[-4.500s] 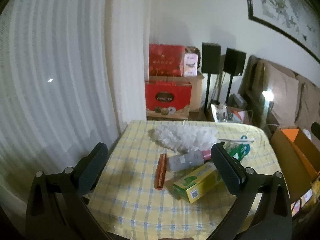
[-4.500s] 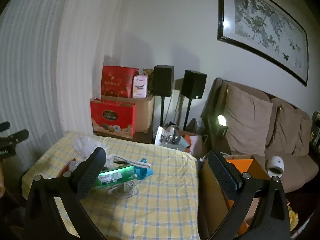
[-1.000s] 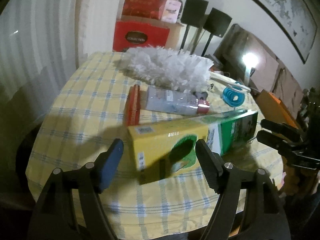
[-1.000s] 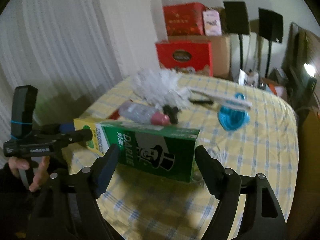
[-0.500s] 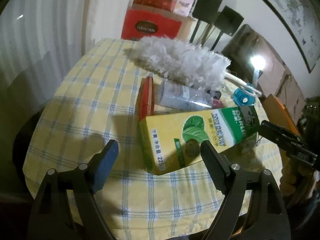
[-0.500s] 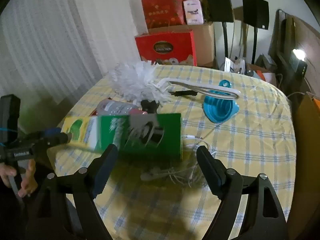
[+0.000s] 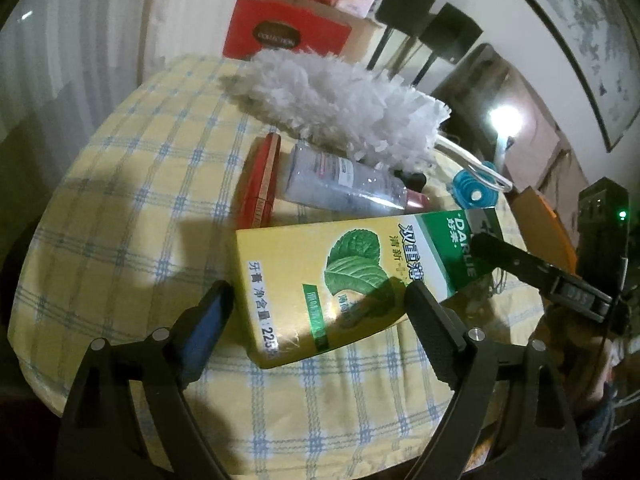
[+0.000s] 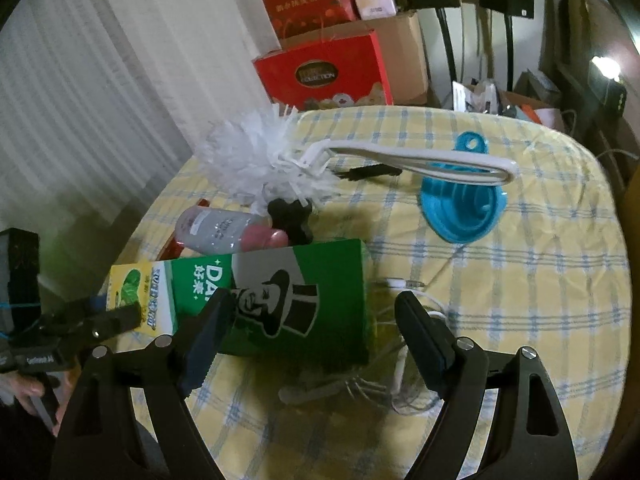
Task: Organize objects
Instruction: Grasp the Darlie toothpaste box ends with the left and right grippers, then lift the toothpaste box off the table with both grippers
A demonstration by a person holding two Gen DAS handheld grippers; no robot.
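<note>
The bench (image 7: 132, 184), draped in its yellow-and-blue check cloth, fills both views, and the big green-and-yellow toothpaste box (image 7: 360, 276) now lies flat across the middle of it, where half a second back it was up in the air and blurred in the right wrist view. So it's down, and both tools are letting go! The left tool (image 7: 316, 312) sits at the bottom of its frame, its jaws opening either side of the yellow end of the box with clear gaps and no pad pressing on it. The right tool (image 8: 310, 320) stands apart at the bottom of its own frame, straddling the green end and clamped on nothing. That reads to me as one item placed, with the rest of the clutter yet to sort. Behind the box, towards the upper middle, the white feather duster (image 7: 340, 100) sprawls. Its handle crosses the blue funnel (image 8: 464, 204) at right centre of the right view. Just in front lie the clear tube with the pink cap (image 7: 344, 184) and the slim red box (image 7: 262, 184), side by side. A tangle of white cable (image 8: 404, 360) peeks out by the box's green end.
</note>
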